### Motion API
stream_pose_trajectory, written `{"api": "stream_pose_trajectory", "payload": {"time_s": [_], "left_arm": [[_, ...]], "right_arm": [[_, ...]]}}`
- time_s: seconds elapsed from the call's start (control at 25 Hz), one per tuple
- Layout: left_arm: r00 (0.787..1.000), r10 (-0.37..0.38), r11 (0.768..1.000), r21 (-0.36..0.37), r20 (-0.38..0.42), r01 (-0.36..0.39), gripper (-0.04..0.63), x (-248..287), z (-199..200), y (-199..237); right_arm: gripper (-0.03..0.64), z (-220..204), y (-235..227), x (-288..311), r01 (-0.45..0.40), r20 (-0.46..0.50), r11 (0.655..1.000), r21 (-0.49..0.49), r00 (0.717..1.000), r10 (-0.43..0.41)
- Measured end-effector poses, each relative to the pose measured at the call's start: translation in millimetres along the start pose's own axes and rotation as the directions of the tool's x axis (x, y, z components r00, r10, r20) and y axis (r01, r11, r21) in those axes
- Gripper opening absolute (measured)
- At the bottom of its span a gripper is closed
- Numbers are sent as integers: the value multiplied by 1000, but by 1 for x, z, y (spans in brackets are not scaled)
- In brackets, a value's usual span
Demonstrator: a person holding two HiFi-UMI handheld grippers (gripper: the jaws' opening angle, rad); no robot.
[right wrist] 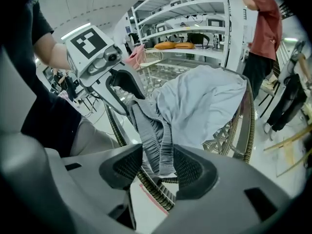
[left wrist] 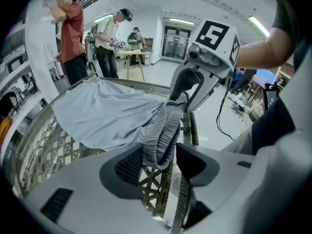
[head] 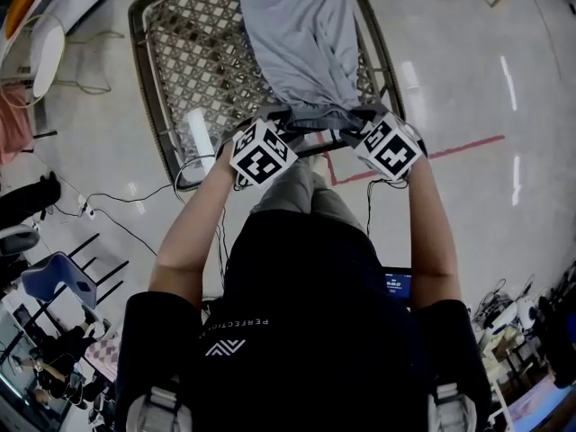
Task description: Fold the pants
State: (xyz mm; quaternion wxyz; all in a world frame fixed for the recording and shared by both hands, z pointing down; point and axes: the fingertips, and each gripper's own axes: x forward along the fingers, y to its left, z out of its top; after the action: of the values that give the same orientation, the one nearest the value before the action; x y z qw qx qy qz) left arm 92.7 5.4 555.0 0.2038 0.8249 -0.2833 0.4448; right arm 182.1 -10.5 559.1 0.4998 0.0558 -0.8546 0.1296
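Head view first: where do the pants (head: pixel 297 43) lie?

Spread on the lattice-topped table (head: pixel 193 57), grey, with the legs running away from the person. The waistband (head: pixel 319 115) is at the near edge and droops over the rim.

And the tongs?

Both are at that waistband, one toward each end. In the left gripper view the left tongs (left wrist: pixel 160 165) stand wide, with the ribbed band hanging between the pads. A gap shows between the band and one pad, so nothing is pinched. The right gripper view gives the same for the right tongs (right wrist: pixel 160 168): wide apart, folds of the band dangling in the opening, no squeeze.

What else sits on the table?

A white roll (head: pixel 200 133) lies on the lattice at the near left corner, just beside the left tongs. Weave shows on both sides of the pants, more of it on the left.

And around the edges?

The person's knees (head: pixel 301 196) are close under the near rim. A red tape line (head: pixel 450 152) runs across the floor to the right, and a blue chair (head: pixel 56 282) stands well off to the left. Beyond the far end people (left wrist: pixel 73 38) are standing, and shelving (right wrist: pixel 195 13) rises behind them.
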Motion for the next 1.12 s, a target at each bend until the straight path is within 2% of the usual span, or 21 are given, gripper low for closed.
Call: {"api": "stream_pose_trajectory", "payload": {"time_s": [0.24, 0.48, 0.68, 0.96, 1.12], "left_arm": [[997, -46, 997, 52, -63, 49, 221, 7, -3, 1], [991, -82, 994, 63, -106, 89, 239, 12, -10, -1], [989, -77, 994, 71, -124, 86, 232, 17, -9, 2], [990, -76, 996, 45, -116, 82, 183, 19, -8, 8], [990, -64, 996, 52, -128, 71, 173, 20, -7, 10]], "right_arm": [[196, -4, 1, 11, -67, -64, 997, -43, 996, 64], [196, -2, 0, 16, -83, -87, 995, -63, 993, 78], [196, 0, -4, 19, -76, -104, 994, -84, 992, 68], [196, 0, -5, 23, -54, -104, 992, -115, 994, 42], [195, -1, -7, 24, -33, -116, 986, -165, 993, 14]]}}
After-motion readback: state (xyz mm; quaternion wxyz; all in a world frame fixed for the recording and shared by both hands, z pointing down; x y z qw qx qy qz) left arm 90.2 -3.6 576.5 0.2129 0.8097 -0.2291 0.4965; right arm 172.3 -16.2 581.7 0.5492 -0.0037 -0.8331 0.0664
